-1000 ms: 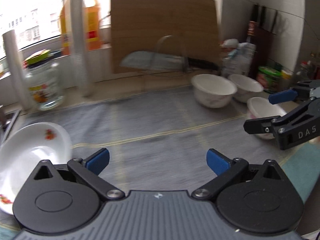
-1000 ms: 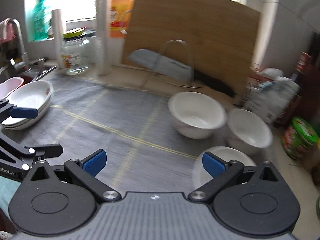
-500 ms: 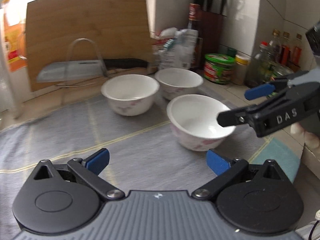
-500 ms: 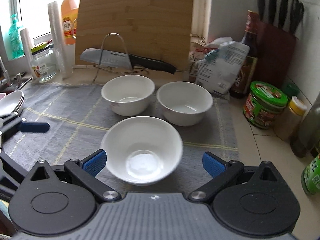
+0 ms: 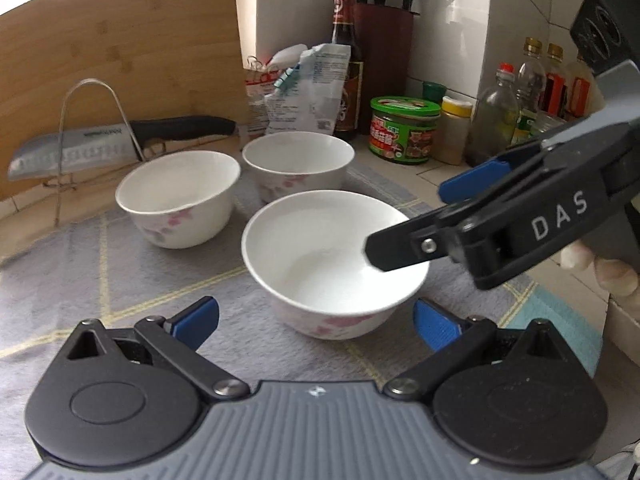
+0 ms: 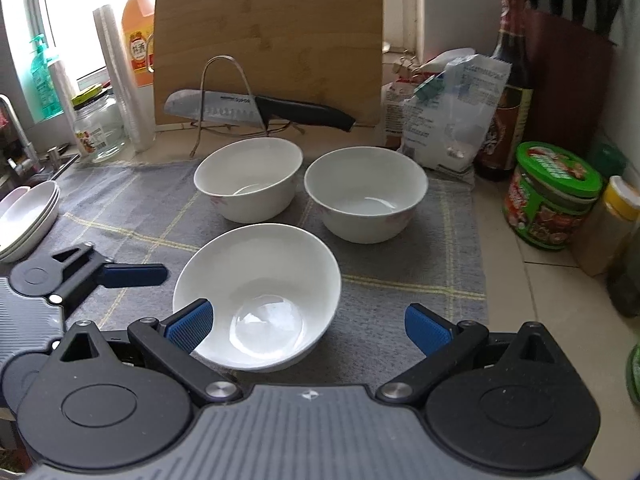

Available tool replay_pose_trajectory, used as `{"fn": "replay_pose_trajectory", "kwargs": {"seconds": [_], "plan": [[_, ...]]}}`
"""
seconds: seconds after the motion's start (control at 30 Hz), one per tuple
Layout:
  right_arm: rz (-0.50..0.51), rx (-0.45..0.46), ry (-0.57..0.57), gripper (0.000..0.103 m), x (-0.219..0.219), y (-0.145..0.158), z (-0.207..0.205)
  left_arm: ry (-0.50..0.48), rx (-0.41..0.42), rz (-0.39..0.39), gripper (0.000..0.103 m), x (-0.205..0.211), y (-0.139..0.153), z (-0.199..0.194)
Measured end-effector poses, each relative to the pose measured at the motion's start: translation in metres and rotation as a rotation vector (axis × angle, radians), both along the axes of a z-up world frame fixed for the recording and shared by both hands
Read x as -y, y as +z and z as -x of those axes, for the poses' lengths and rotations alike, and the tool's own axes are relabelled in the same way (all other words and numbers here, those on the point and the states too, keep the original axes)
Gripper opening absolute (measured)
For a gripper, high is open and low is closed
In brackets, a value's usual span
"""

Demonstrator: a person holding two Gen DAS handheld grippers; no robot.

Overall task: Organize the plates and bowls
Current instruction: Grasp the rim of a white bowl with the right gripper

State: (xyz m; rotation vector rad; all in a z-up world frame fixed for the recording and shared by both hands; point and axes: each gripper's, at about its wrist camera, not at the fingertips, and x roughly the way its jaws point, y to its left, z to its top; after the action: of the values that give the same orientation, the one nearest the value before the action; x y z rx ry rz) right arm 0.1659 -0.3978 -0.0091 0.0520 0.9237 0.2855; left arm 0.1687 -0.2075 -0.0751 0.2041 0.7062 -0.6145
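White near bowl (image 6: 256, 296) | between right gripper (image 6: 308, 326) jaws | spread wide

"DAS" in white on right gripper (image 5: 404, 224) arm; other labels too blurred.

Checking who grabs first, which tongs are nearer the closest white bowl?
Right. The right tongs are open astride the nearest white ceramic bowl's rim; the left tongs hover open just short of it.
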Motion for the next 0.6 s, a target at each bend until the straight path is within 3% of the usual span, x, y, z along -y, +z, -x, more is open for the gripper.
{"fn": "replay_pose_trajectory", "kwargs": {"seconds": [0.6], "plan": [[-0.165, -0.093, 0.141, 0.1, -0.003, -0.017, -0.042, 0.009, 0.033, 0.02, 0.101, 0.009, -0.004, -0.002]]}}
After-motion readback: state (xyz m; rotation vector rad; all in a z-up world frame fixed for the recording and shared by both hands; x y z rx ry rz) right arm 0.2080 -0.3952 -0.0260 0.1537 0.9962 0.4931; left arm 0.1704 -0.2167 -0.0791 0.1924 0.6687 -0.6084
